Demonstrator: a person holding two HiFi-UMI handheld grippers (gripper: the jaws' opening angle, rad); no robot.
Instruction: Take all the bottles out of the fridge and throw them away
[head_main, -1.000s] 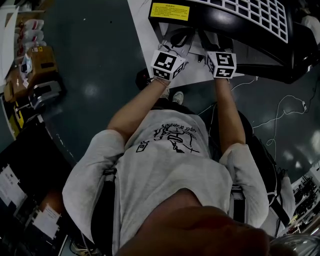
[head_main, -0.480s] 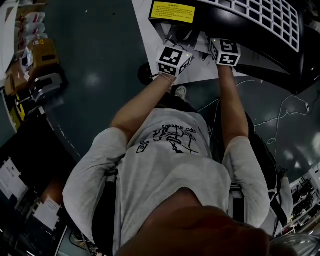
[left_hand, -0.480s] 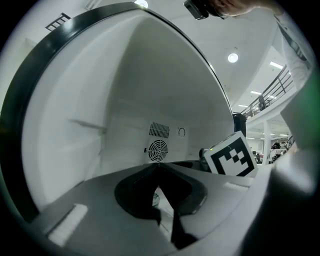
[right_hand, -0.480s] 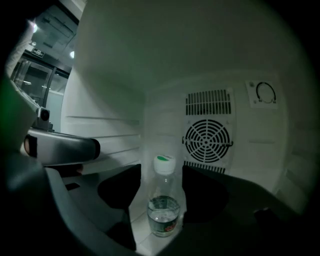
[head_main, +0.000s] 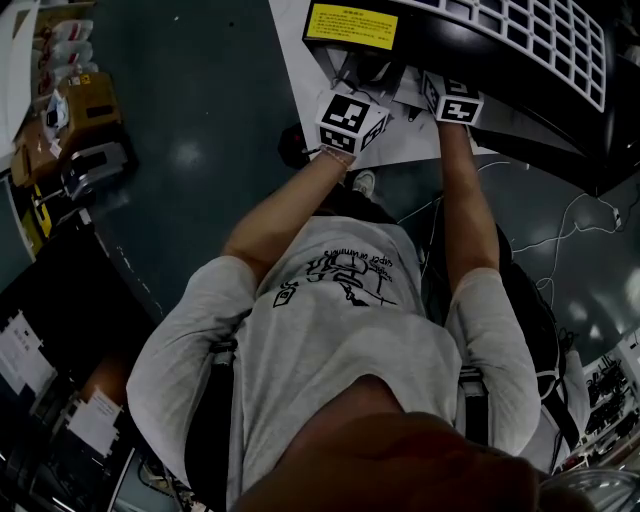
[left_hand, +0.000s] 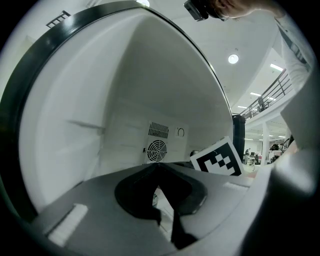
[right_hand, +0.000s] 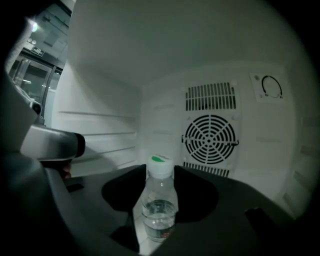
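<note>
Left hand-held gripper: inside the white fridge; jaws at a narrow gap, nothing between them; only a sliver of fridge floor shows through.

Head view: left marker cube and right marker cube near each other at the fridge mouth, count two; yellow label on the black casing, count one.

Bottle: small, clear plastic; white cap with a green mark on top; water in roughly the lower half; reddish print near the base; upright on the fridge floor, in front of the round fan grille on the back wall; count one in view.

Right hand-held gripper: jaws wide, just been closing, one on each side of the bottle; a strip of floor shows between the bottle and the jaw at its left, so no grip on it yet.

Back wall also: slotted vent, one; dial, one.
</note>
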